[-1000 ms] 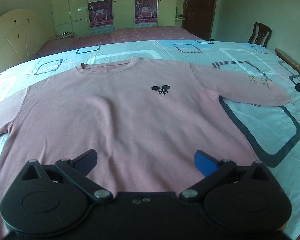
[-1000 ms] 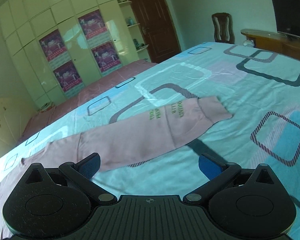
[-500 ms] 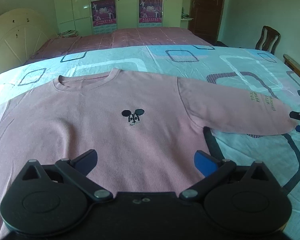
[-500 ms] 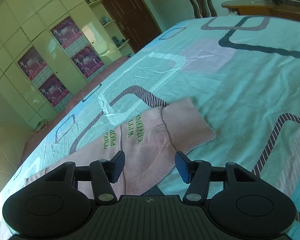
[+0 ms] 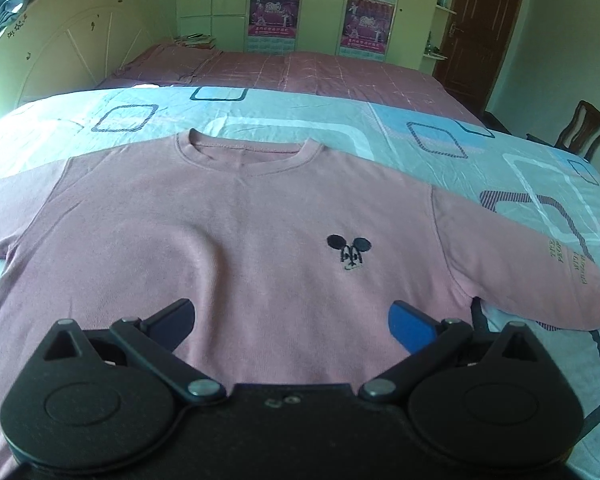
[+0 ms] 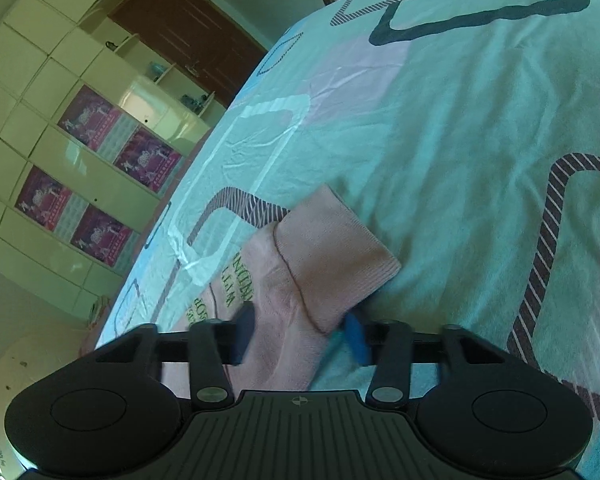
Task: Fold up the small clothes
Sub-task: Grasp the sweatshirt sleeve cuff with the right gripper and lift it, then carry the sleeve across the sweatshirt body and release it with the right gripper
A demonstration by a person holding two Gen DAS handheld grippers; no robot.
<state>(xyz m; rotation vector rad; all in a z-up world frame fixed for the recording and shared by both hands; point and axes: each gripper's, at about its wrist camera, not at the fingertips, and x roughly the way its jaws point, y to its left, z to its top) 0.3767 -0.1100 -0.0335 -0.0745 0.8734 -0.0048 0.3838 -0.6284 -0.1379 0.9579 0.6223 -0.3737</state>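
Note:
A pink long-sleeved sweater [image 5: 228, 232] with a small black mouse logo lies flat, front up, on the bed. My left gripper [image 5: 292, 324] is open and empty, low over the sweater's lower body. The sweater's right sleeve [image 5: 520, 268] stretches out to the right. In the right wrist view my right gripper [image 6: 300, 332] has its fingers on either side of that sleeve [image 6: 300, 280] just behind the cuff [image 6: 332, 248], closing on it with a gap still showing. The sleeve end looks slightly lifted and bunched.
The bed has a pale blue sheet [image 6: 480, 140] with rounded square patterns and a maroon cover [image 5: 300, 68] at the far end. A cream headboard [image 5: 60, 52] is at the left, wardrobes [image 5: 308, 0] with posters behind, a wooden chair [image 5: 584, 128] and door [image 5: 484, 28] at the right.
My right gripper moved down onto the sleeve cuff and narrowed its fingers around it, tilting as it went. My left gripper moved forward and right over the sweater's body, staying open.

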